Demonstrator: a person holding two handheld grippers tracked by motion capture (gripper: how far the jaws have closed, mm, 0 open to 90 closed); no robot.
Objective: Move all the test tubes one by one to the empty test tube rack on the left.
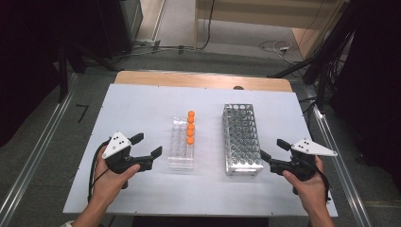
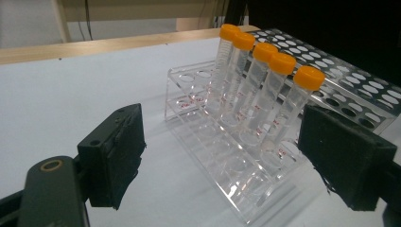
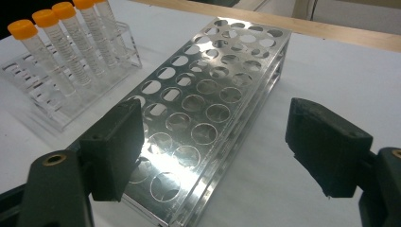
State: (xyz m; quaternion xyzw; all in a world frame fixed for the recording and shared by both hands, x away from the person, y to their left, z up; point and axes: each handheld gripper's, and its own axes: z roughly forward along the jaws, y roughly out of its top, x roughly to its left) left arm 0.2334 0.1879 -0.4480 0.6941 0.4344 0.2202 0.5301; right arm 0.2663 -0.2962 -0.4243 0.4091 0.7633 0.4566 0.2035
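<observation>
A clear plastic rack (image 1: 181, 144) stands mid-table and holds several clear tubes with orange caps (image 1: 190, 126) in its right row. To its right stands an empty shiny metal rack (image 1: 241, 138) full of round holes. My left gripper (image 1: 146, 145) is open just left of the clear rack, held by a hand. The left gripper view looks between the wide-apart pads at the clear rack (image 2: 222, 161) and its tubes (image 2: 265, 90). My right gripper (image 1: 273, 149) is open just right of the metal rack. In the right gripper view the metal rack (image 3: 208, 101) lies ahead, with the tubes (image 3: 61, 47) beyond.
Everything stands on a white board (image 1: 137, 106) on a wooden table (image 1: 198, 79). Metal rails (image 1: 35, 156) run along both sides, and cables (image 1: 276, 46) lie on the floor beyond the far edge.
</observation>
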